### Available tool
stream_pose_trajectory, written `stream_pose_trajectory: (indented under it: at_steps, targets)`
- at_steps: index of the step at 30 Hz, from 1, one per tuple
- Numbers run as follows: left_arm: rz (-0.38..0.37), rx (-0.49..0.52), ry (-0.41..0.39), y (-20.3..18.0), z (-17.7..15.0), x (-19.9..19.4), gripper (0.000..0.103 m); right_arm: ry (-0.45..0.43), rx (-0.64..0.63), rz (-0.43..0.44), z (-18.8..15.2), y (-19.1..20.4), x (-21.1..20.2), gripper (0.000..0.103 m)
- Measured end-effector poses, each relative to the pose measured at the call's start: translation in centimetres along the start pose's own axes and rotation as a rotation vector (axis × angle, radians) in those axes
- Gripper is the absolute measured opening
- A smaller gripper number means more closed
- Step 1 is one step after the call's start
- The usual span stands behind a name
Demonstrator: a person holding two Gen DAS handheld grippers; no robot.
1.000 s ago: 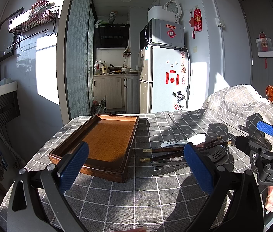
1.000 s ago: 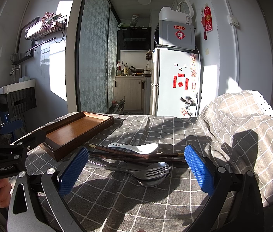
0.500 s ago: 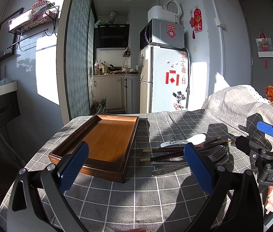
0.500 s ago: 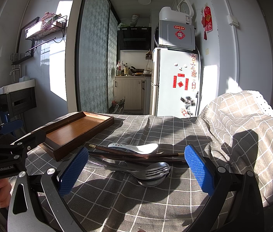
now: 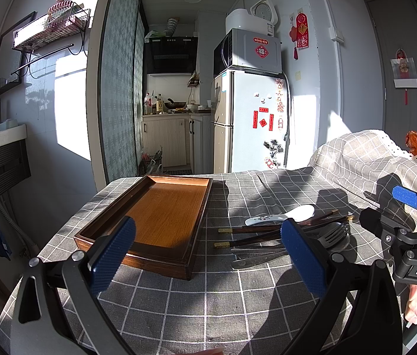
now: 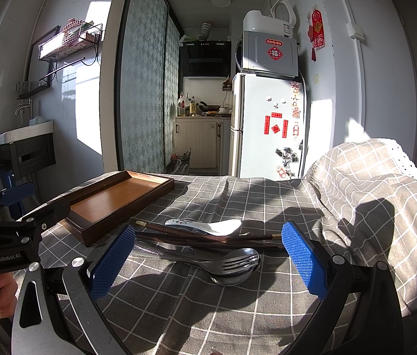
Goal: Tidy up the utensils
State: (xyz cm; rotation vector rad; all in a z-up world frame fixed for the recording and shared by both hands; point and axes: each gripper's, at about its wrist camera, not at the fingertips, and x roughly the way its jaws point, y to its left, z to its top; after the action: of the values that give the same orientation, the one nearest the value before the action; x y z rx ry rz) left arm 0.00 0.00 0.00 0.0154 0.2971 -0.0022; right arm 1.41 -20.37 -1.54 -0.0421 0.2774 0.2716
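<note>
In the left wrist view, the wooden tray (image 5: 161,216) lies left of centre on the checked tablecloth (image 5: 208,301), with nothing in it. The left gripper (image 5: 207,256) hovers low in the frame, its blue fingers wide apart and holding nothing. Right of the tray lie the chopsticks (image 5: 255,232), the white ceramic spoon (image 5: 282,215), the fork (image 5: 331,235) and a metal spoon (image 6: 232,276), close together. In the right wrist view, the right gripper (image 6: 208,261) hangs just in front of this pile, fingers also wide apart, touching none of it.
</note>
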Motion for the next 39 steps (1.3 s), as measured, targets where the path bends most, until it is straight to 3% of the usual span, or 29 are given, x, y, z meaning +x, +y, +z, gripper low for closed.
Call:
stream_pose_trajectory:
  at_steps: [31,39]
  targets:
    - [0.015,-0.005,0.002,0.0,0.2,-0.2,0.100,0.003,-0.004,0.022,0.0,0.0,-0.2,0.100]
    - [-0.028,0.011,0.027,-0.4,0.0,0.2,0.100,0.074,0.027,0.052,0.2,-0.5,0.8,0.100]
